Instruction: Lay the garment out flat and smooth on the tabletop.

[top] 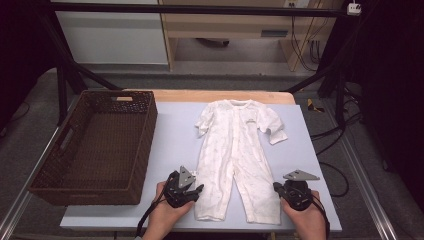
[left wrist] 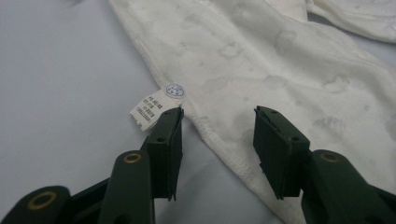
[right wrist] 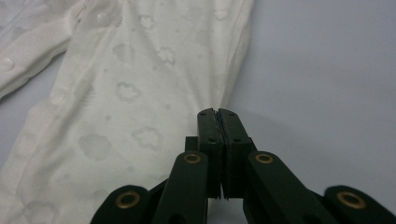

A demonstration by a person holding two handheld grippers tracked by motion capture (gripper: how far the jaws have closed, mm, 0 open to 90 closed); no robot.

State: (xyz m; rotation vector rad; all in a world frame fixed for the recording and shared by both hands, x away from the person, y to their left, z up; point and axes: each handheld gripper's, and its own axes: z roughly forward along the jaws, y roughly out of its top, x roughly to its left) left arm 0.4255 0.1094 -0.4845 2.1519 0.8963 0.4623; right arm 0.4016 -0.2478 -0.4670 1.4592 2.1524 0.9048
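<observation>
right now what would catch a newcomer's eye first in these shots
A white baby romper lies spread flat in the middle of the pale blue table, with a dark brown wicker basket standing beside it on the left. At the near edge, the right gripper is shut at the outer seam of one romper leg, while the left gripper straddles the other leg's edge with jaws apart, beside a small care label.

No text I can read on screen

I see a small white care label (left wrist: 148, 111) at the left hem of the white romper (left wrist: 261, 60), centre-left of the left gripper view, with rows of dark print too fine to make out; a round printed stamp (left wrist: 174, 90) just above it is blurred too.
</observation>
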